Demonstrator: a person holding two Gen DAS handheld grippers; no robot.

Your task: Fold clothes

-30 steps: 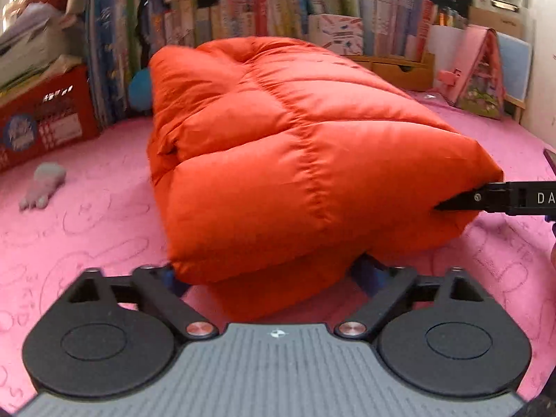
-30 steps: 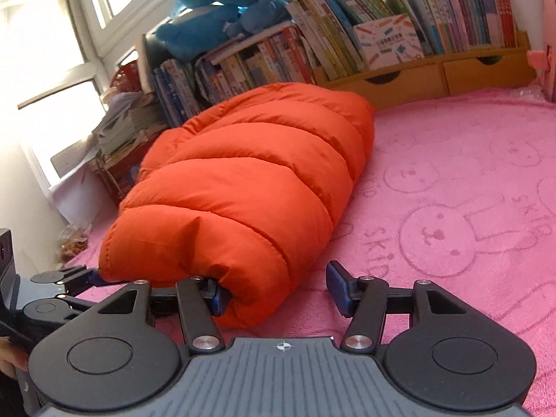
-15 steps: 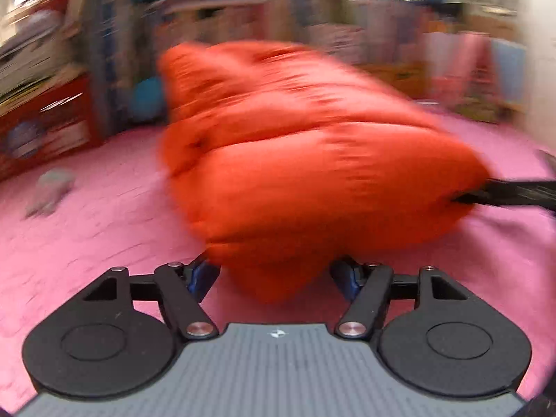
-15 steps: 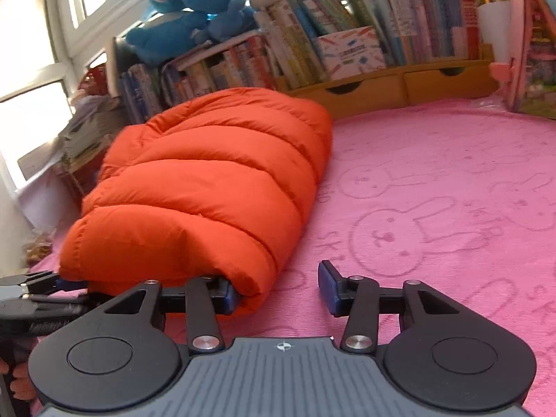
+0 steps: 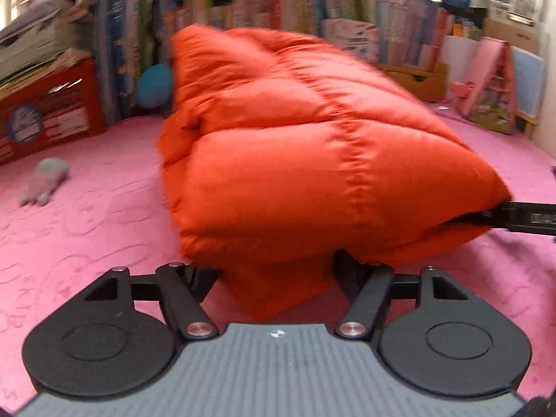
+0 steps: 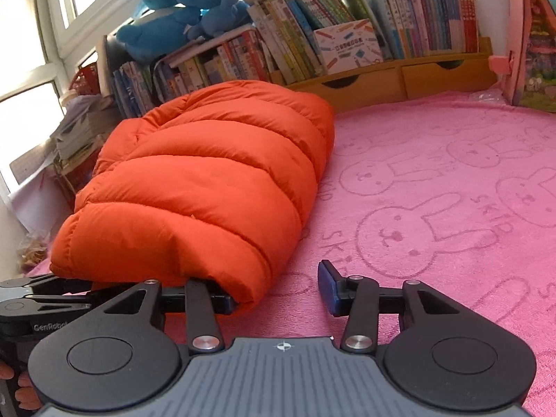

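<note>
Fingers [image 6: 330, 286] spread; jacket [image 6: 208, 180] overlaps left one.

A lived-in home room is shown, most likely a child's bedroom or playroom. The surface is covered by a pink plush blanket [image 6: 451, 180] embossed with bunny faces and the word "SKIP". A low wooden bookshelf [image 6: 399, 80] with 2 drawers is packed with colourful children's books [image 6: 427, 10]. Blue plush toys [image 6: 180, 7] are piled on top of the books beside a bright window [image 6: 31, 34]. A pink toy house [image 5: 490, 87] is stood at the blanket's far edge, a small grey soft toy [image 5: 45, 180] is left lying on it, and a red printed box [image 5: 45, 111] under stacked papers is seen at the left.
</note>
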